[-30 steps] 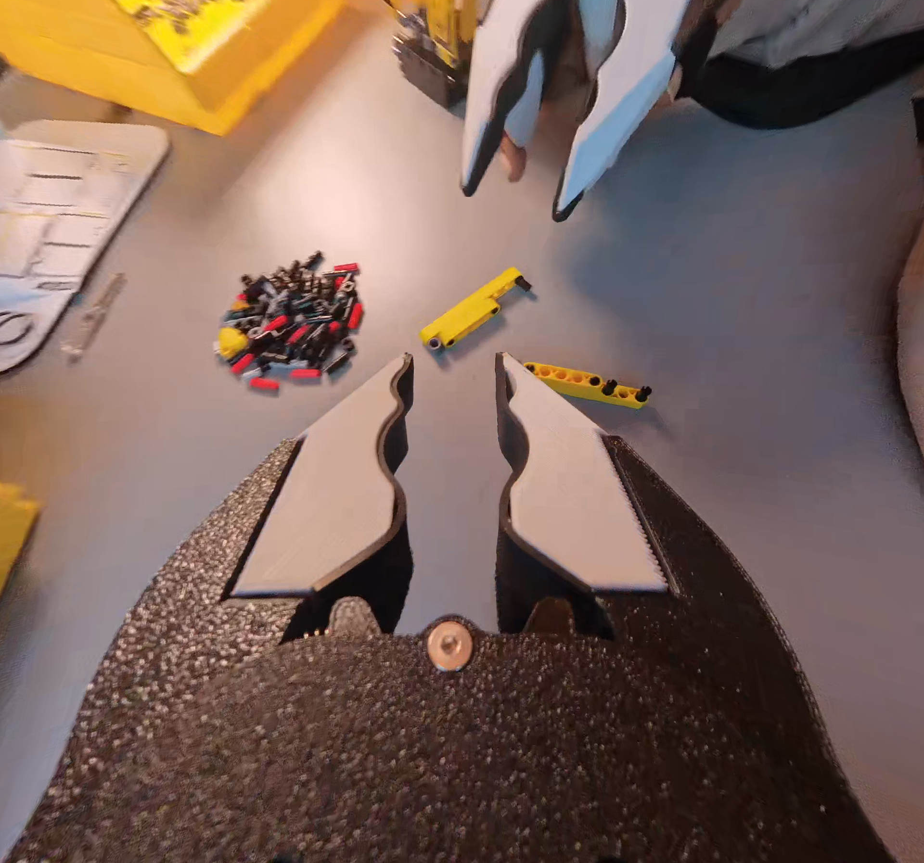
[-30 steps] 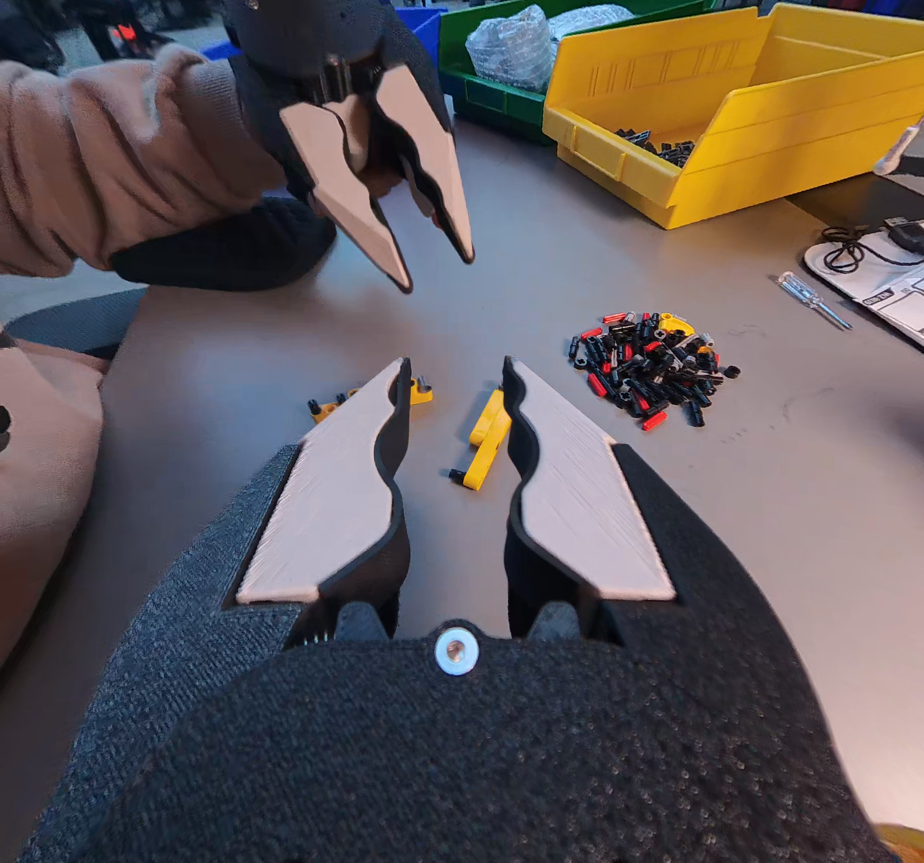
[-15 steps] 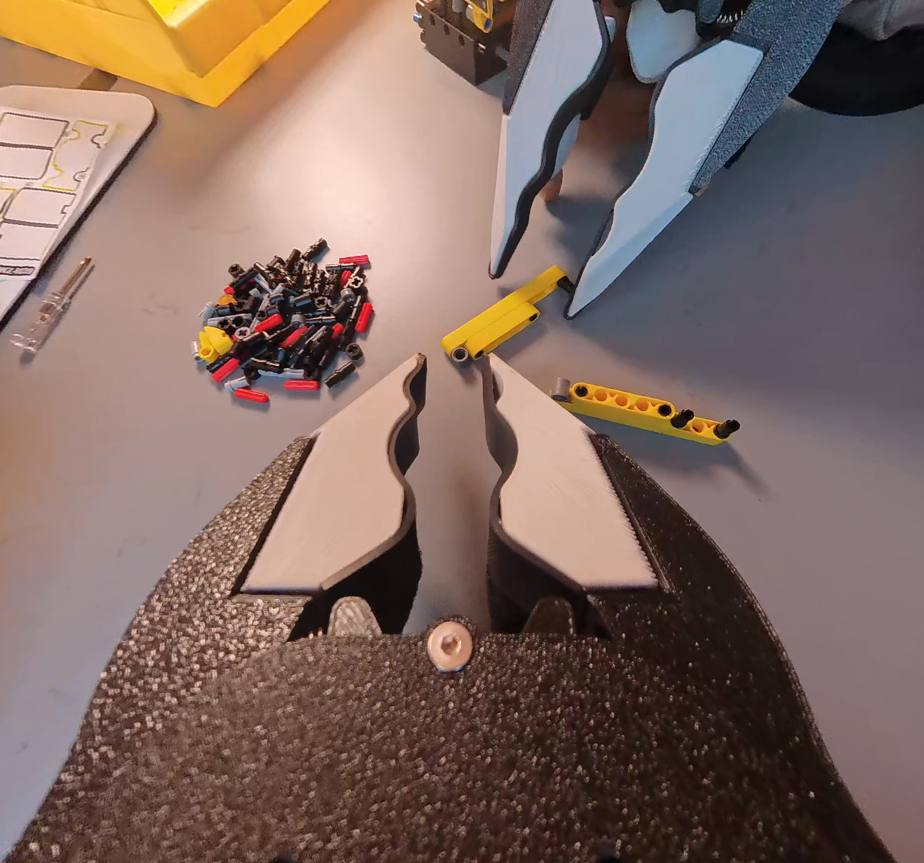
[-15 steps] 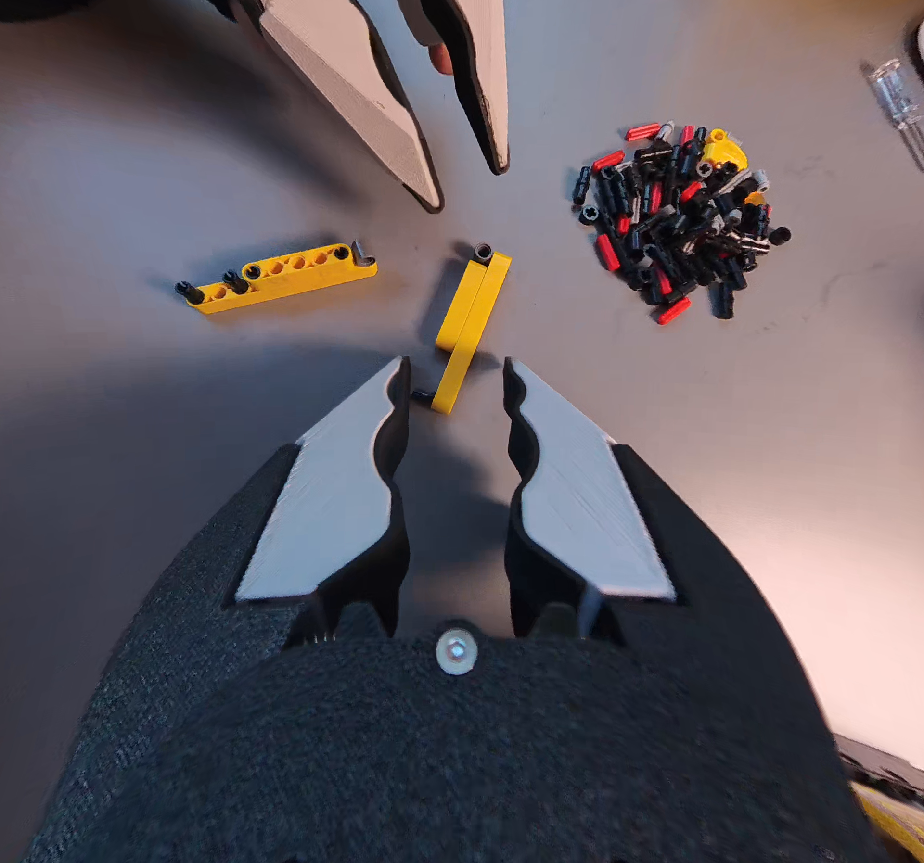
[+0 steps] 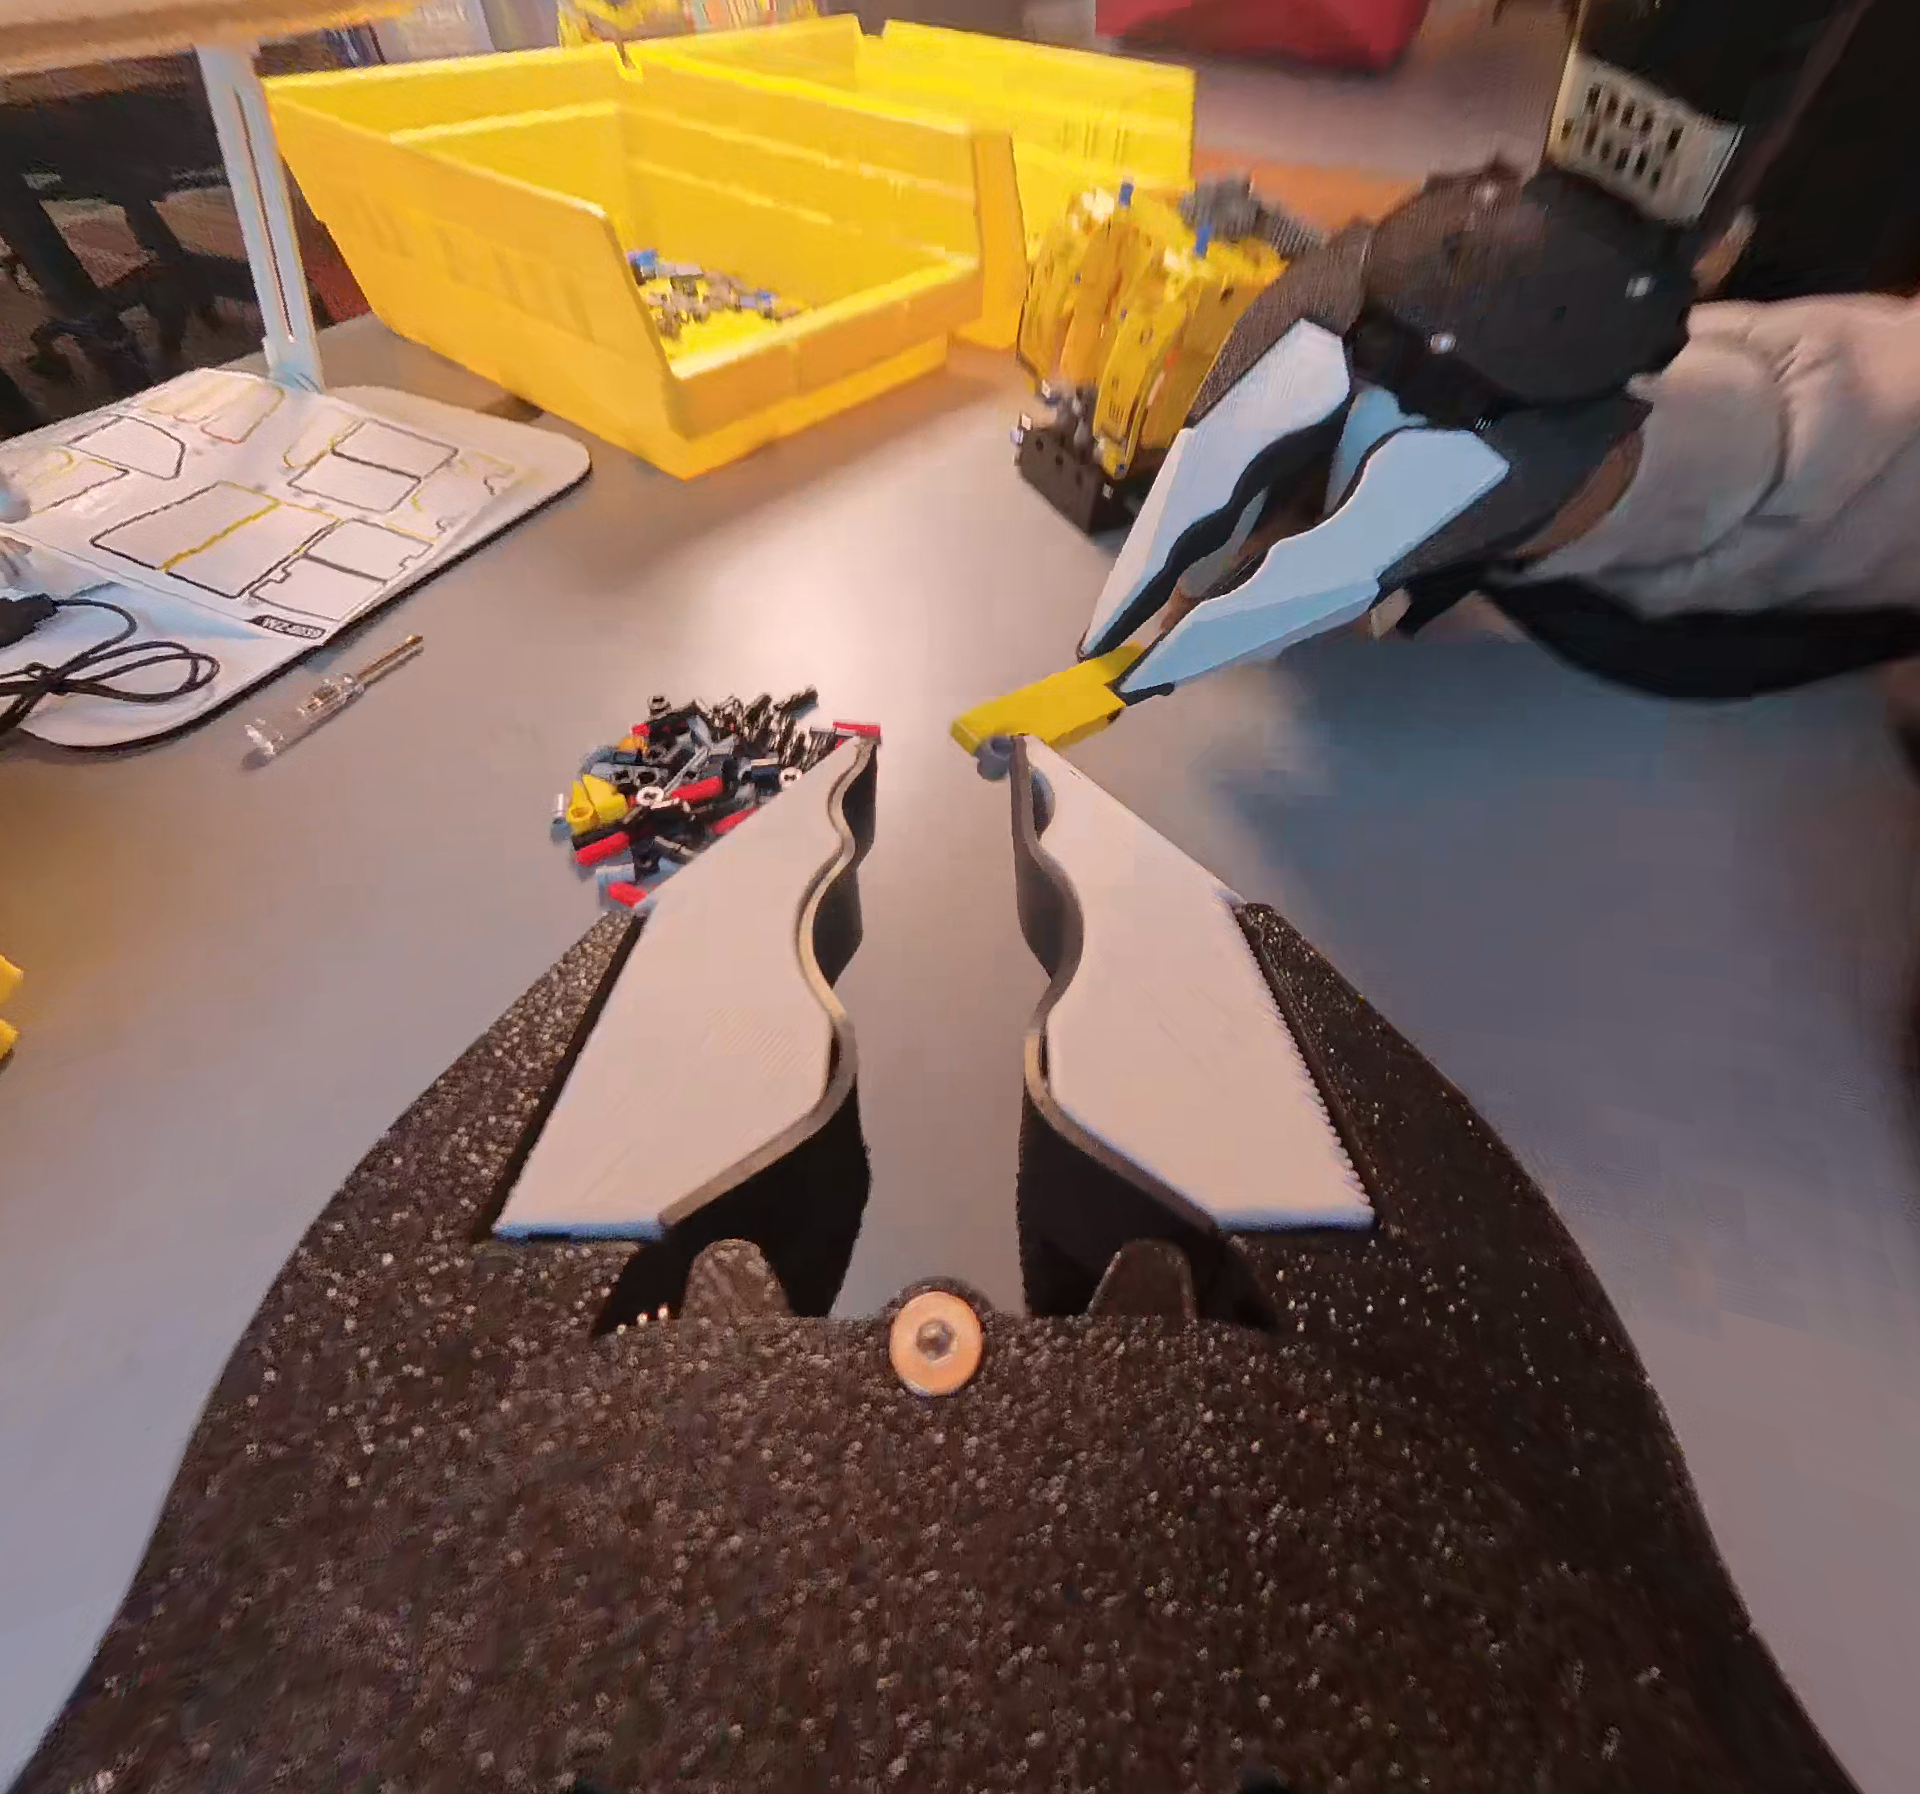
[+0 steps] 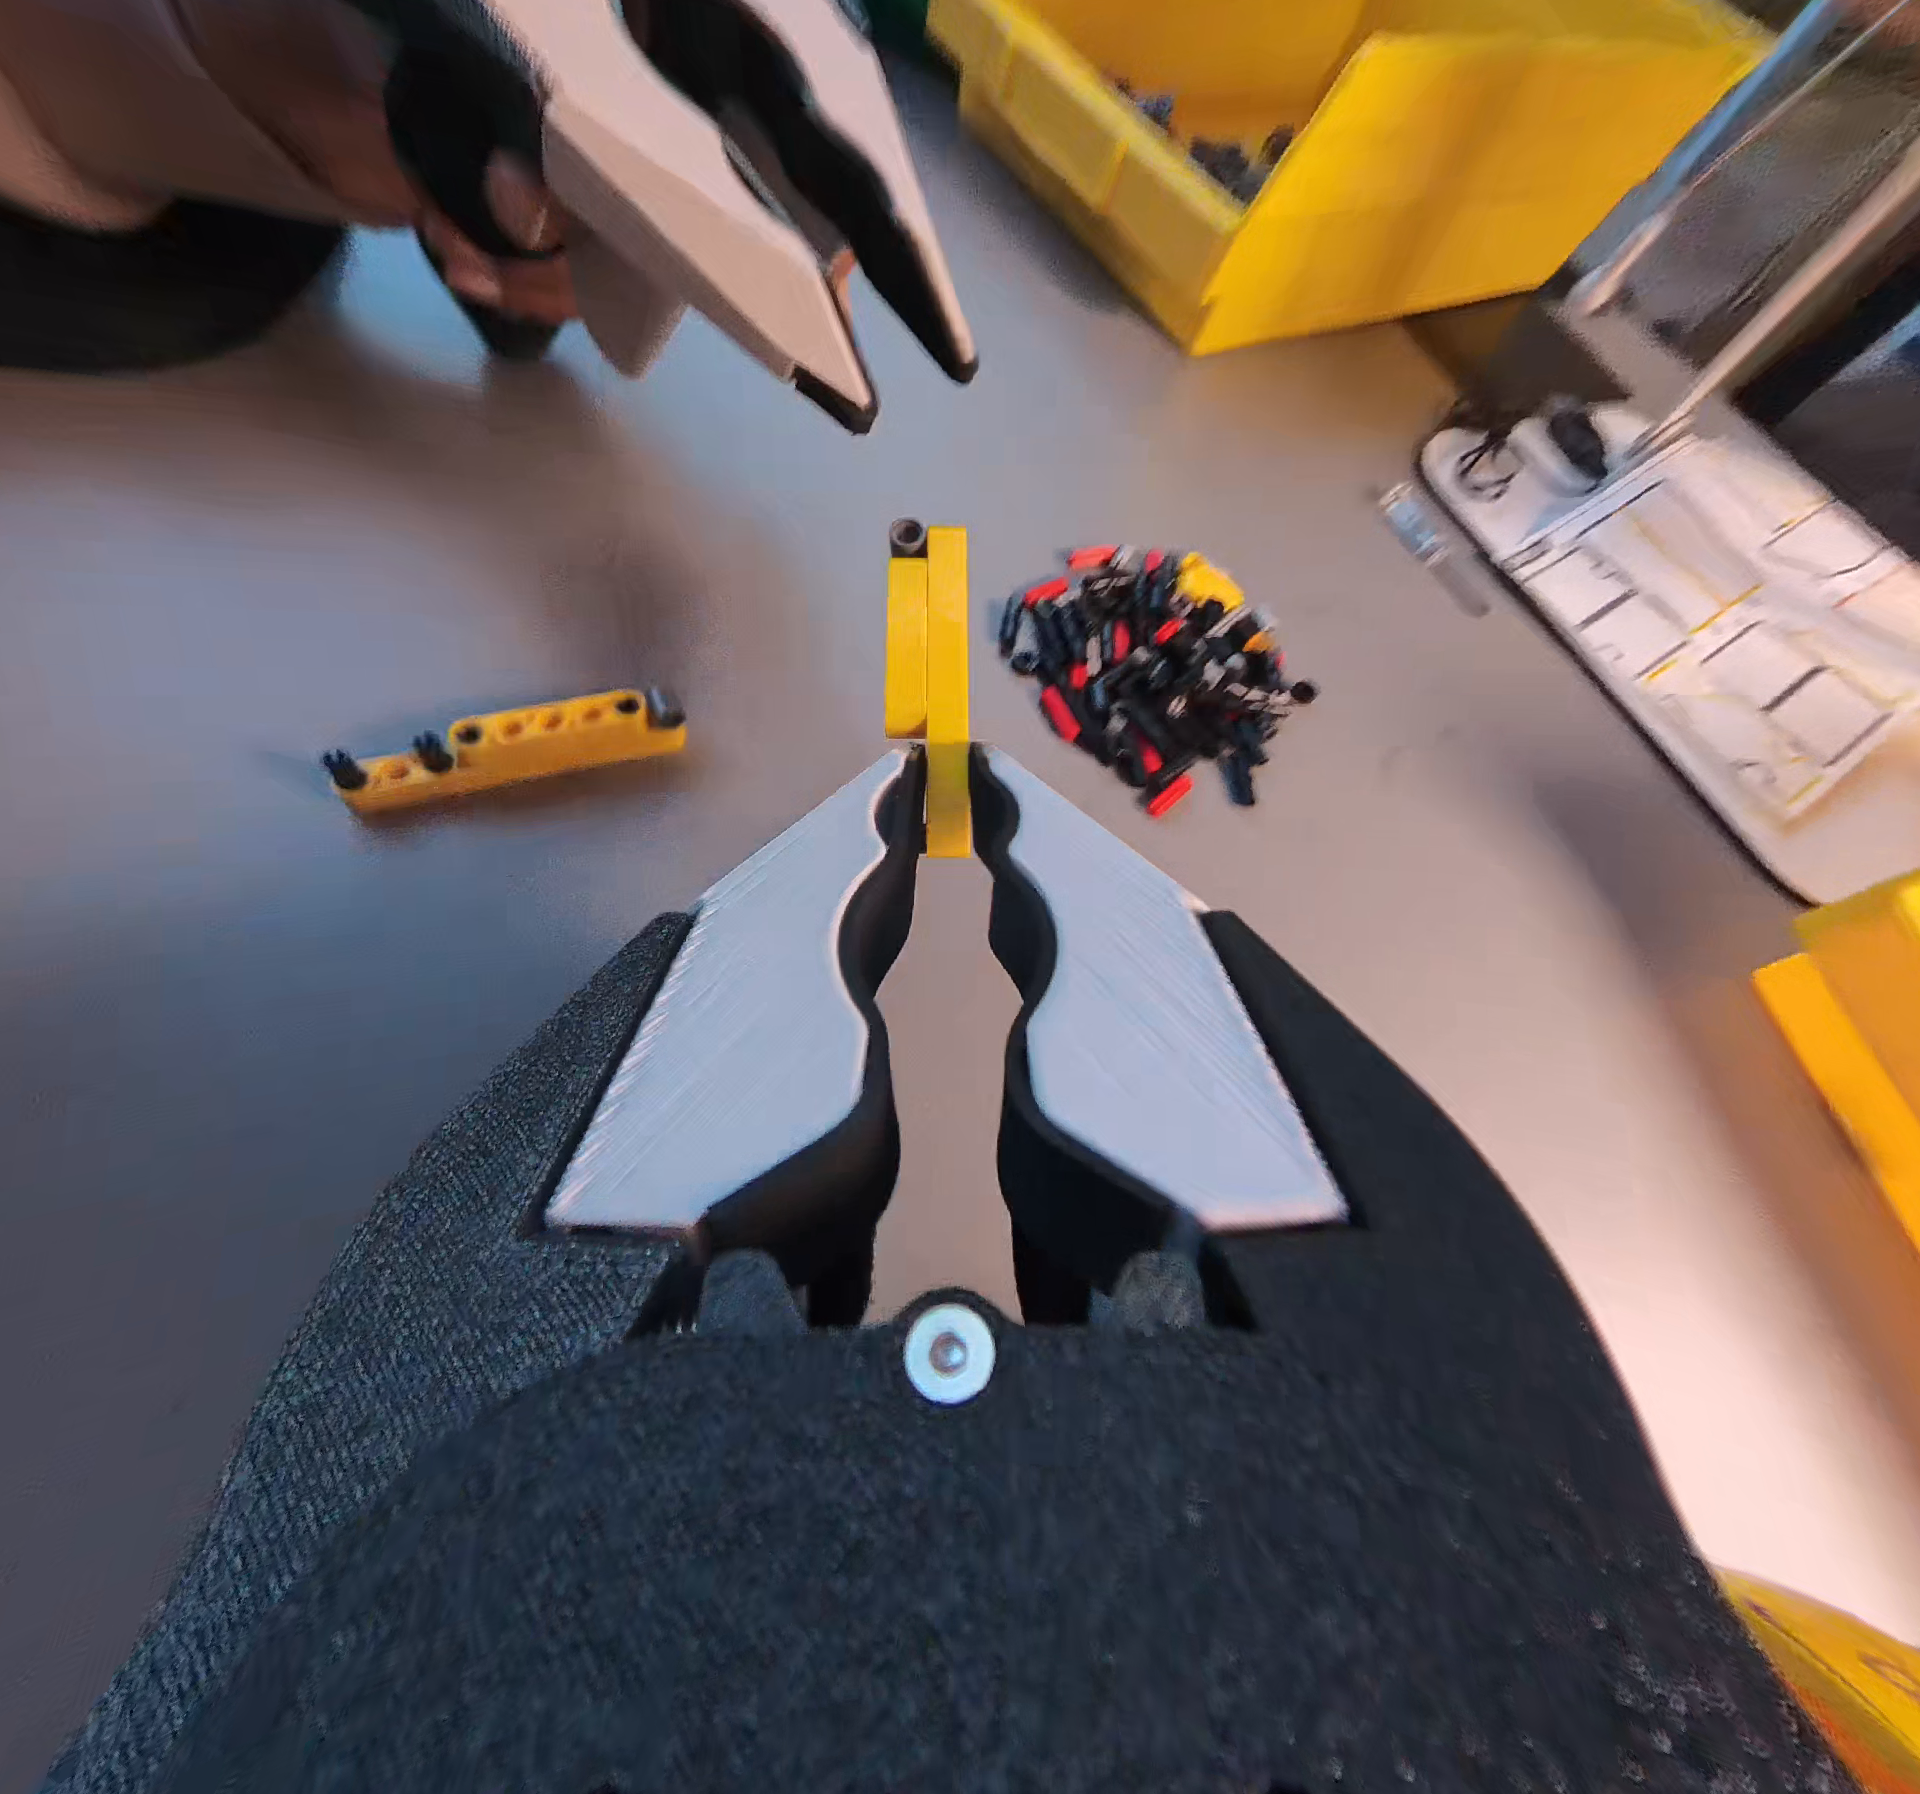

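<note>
My right gripper point(image 6: 945, 757) is shut on one end of a doubled yellow beam point(image 6: 928, 643) with a grey bush at its far end, and seems to hold it just above the grey table. In the left wrist view the right gripper point(image 5: 1117, 669) comes in from the right with the beam point(image 5: 1044, 705). My left gripper point(image 5: 945, 757) is open and empty, its right tip close to the beam's bush end. It shows beyond the beam in the right wrist view point(image 6: 914, 394). A second yellow holed beam point(image 6: 509, 752) with black pins lies on the table to the left.
A pile of small black and red pins point(image 5: 686, 794) lies beside the beam point(image 6: 1148, 669). Yellow bins point(image 5: 644, 238) and a yellow built model point(image 5: 1132, 331) stand behind. A white instruction sheet point(image 5: 260, 497), a small screwdriver point(image 5: 332, 700) and a cable lie at the left. There is about 7 centimeters between the tips of the two grippers.
My right gripper has come down over the doubled yellow beam and shut on its end. The beam now points straight ahead from it. My left gripper has tilted up to a flatter view.
</note>
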Available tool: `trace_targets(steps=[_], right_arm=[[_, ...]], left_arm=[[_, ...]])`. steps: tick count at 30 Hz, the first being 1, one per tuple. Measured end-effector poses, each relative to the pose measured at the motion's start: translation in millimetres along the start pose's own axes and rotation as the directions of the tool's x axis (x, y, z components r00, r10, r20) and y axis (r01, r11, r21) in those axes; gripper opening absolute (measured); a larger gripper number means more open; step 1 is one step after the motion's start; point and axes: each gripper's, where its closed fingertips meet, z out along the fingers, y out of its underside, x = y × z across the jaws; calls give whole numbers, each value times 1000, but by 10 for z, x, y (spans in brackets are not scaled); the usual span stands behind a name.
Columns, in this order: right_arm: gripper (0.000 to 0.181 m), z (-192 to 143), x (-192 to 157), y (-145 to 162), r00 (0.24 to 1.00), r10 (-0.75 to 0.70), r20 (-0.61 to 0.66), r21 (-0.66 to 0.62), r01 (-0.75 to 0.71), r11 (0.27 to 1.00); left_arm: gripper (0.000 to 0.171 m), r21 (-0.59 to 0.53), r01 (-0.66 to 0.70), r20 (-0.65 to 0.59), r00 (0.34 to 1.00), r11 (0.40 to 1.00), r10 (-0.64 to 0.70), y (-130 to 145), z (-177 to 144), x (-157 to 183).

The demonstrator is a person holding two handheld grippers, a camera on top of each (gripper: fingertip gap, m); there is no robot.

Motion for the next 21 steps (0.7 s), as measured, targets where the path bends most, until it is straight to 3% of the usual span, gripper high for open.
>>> trace_targets(steps=[4,7,10,13,21], right_arm=[[7,-215,184,-361,993,-2,-117,201,26,979],[7,-273,199,-470,981,-48,-185,246,94,965],[7,-305,143,-594,965,-105,-241,278,172,945],[7,-323,79,-670,940,-174,-295,276,258,926],[7,-319,38,-654,874,-309,-374,212,405,890]], left_arm=[[30,131,191,-89,980,973,-180,-216,-5,41],[29,186,298,-212,943,936,-258,-395,41,204],[22,191,334,-244,927,923,-285,-464,140,335],[9,236,347,-267,921,908,-283,-548,128,417],[8,270,372,-286,912,888,-295,-583,55,418]])
